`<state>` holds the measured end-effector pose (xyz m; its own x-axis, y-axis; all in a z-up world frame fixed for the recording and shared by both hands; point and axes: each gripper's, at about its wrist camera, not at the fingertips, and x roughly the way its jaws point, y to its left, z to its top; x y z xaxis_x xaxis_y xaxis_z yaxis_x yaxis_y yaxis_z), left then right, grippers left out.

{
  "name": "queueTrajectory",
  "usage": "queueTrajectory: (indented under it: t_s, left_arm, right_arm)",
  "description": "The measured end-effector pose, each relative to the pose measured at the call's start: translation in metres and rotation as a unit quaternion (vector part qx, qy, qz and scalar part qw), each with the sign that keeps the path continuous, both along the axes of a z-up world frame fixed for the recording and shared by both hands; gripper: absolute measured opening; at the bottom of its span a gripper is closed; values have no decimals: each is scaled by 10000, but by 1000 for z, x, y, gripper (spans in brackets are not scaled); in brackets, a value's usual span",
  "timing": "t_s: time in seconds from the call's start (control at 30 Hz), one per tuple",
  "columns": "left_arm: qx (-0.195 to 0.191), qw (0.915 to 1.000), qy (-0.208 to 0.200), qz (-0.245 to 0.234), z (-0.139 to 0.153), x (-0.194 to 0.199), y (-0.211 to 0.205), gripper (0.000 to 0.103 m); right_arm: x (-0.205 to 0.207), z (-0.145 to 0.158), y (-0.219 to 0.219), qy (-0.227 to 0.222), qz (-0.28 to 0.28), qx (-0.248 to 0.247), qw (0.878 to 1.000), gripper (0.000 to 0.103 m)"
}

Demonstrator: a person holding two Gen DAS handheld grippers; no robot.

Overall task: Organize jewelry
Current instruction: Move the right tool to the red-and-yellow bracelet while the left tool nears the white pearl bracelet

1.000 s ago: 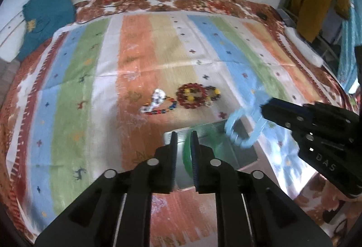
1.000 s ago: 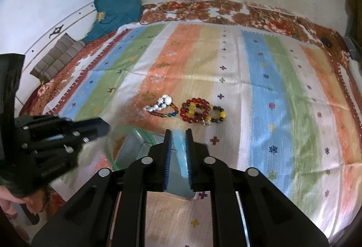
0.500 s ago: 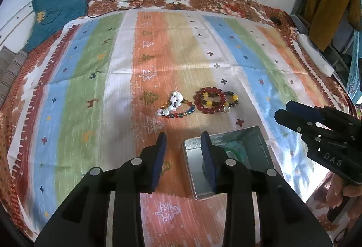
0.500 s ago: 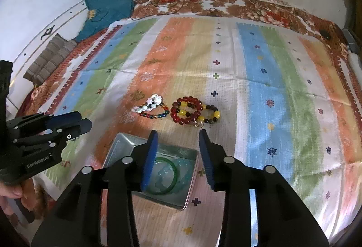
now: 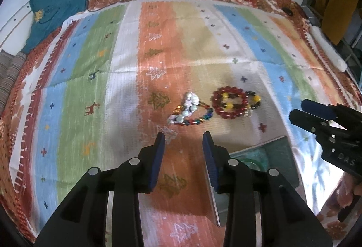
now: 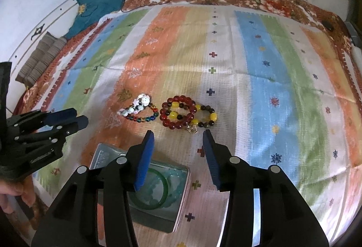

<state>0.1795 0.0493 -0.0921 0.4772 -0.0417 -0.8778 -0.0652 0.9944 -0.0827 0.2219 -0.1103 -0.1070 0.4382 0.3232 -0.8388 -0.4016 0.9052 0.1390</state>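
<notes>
Now both hand-held grippers [image 5: 183, 140] [image 6: 178, 136] empty, apart.

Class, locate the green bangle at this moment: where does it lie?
In the right wrist view the green bangle lies inside the metal tin on the striped cloth, low and left of centre, nearer the camera than the red bead bracelet.

Open striped cloth [image 6: 267, 93] around bracelets [image 6: 187, 114], tin [image 6: 181, 192]

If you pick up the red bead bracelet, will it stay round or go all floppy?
Probably floppy: the red bead bracelet looks like separate round beads on a string, so it would likely sag into a droopy loop. The shiny beads may be slippery. It lies overlapping the yellow and dark bracelet, so that one might drag along.
</notes>
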Motion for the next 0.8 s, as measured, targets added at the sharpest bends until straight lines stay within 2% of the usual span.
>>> queueTrajectory:
  t_s: [0.37,0.63,0.8]
  left_arm:
    - [38,9998,208,-14,-19,21,4,35]
    - [-100,9992,374,46,-35,34,10,38]
    - [29,9990,434,35,-42,41,12,38]
  right_arm:
    - [26,-22,8,240,26,-44,9997,45]
    - [33,-28,14,261,46,-126,9996,45]
    - [43,-37,15,398,23,-66,9992,45]
